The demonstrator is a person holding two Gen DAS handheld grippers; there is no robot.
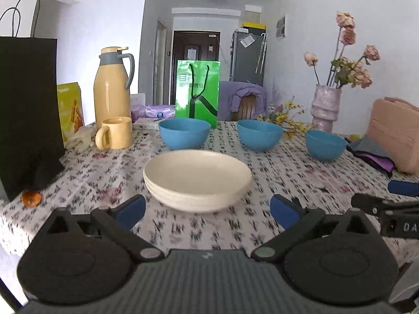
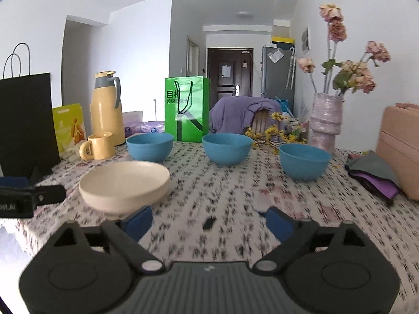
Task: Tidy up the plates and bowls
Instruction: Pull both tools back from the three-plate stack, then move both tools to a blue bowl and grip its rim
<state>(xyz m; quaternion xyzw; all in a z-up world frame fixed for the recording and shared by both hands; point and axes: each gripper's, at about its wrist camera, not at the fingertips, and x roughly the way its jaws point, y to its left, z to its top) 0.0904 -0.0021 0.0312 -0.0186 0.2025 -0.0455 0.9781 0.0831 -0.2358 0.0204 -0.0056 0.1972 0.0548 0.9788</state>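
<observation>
Left wrist view: stack of cream shallow plates (image 1: 197,179) on the floral-cloth worktop (image 1: 288,175), plates apparently gathered. Behind the stack, left to right: three blue round plastic bowls (image 1: 184,134) (image 1: 259,135) (image 1: 326,145), unstacked. Left gripper (image 1: 207,210) and right gripper (image 2: 209,221) both spread wide, fingers holding nothing. Next move, likely: nest the bowls. Clear cloth right of the stack; worktop edge falls away left of it.
</observation>
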